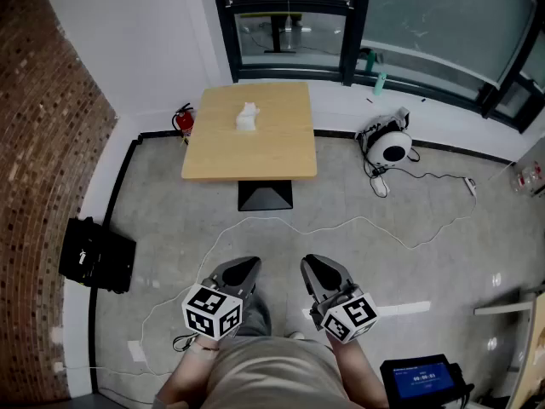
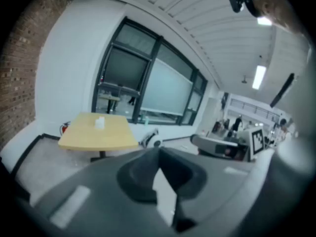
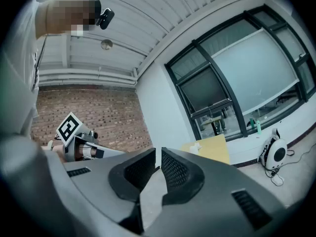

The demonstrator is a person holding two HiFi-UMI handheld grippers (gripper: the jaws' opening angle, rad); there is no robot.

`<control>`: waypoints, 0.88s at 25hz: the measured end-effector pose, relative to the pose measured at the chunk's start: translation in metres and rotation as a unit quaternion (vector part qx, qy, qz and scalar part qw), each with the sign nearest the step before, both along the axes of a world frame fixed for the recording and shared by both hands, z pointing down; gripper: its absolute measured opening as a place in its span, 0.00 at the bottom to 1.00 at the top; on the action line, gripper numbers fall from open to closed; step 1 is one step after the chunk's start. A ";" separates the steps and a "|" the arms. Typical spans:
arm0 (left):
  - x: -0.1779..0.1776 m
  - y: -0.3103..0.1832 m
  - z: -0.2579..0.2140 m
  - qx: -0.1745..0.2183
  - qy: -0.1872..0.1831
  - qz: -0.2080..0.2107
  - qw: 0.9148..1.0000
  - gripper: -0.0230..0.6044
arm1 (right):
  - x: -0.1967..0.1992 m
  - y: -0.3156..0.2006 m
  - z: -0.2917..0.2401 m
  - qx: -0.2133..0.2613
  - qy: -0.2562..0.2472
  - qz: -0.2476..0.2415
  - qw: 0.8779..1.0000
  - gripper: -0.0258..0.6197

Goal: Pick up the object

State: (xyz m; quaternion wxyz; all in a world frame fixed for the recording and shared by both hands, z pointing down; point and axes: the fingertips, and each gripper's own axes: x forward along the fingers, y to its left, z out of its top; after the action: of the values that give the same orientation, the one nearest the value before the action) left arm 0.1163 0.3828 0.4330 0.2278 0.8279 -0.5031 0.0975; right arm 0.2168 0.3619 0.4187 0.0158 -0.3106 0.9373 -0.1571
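Currently 2 tongs, left gripper (image 1: 242, 268) and right gripper (image 1: 318, 268), closed and empty, well apart from wooden table (image 1: 272, 153). Small white object (image 1: 247, 117) sits mid-width, nearer far edge; looks light, maybe crushable, so pinch its sides gently.

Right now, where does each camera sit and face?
Head view: on the person's head, facing steeply down at the table; forearms, left gripper, right gripper show.
Left gripper view: on the left gripper, along its shut jaws toward the table; right gripper at right.
Right gripper view: on the right gripper, along its shut jaws; left gripper at left.
All share the table and white object.
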 end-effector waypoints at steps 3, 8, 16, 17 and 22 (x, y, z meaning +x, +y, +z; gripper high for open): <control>-0.061 -0.050 -0.002 0.007 0.014 -0.012 1.000 0.04 | -0.053 -0.044 0.003 -0.003 0.001 -0.009 1.000 0.10; -0.156 -0.131 -0.007 0.004 0.018 -0.003 1.000 0.04 | -0.145 -0.120 -0.009 0.007 0.018 -0.017 1.000 0.10; -0.222 -0.228 0.012 -0.007 0.034 -0.004 0.999 0.04 | -0.217 -0.209 -0.001 0.001 0.052 -0.029 0.998 0.10; -0.225 -0.244 0.019 -0.015 0.036 -0.005 0.999 0.04 | -0.220 -0.226 0.003 -0.004 0.053 -0.029 0.998 0.10; -0.238 -0.327 0.043 -0.039 0.021 -0.014 0.999 0.05 | -0.231 -0.326 0.031 -0.025 0.044 -0.038 0.998 0.10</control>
State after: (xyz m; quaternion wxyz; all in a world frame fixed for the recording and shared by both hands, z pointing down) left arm -0.1221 0.0560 0.4755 0.2716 0.8131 -0.5058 0.0962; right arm -0.0141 0.0362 0.4496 -0.0391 -0.2816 0.9441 -0.1671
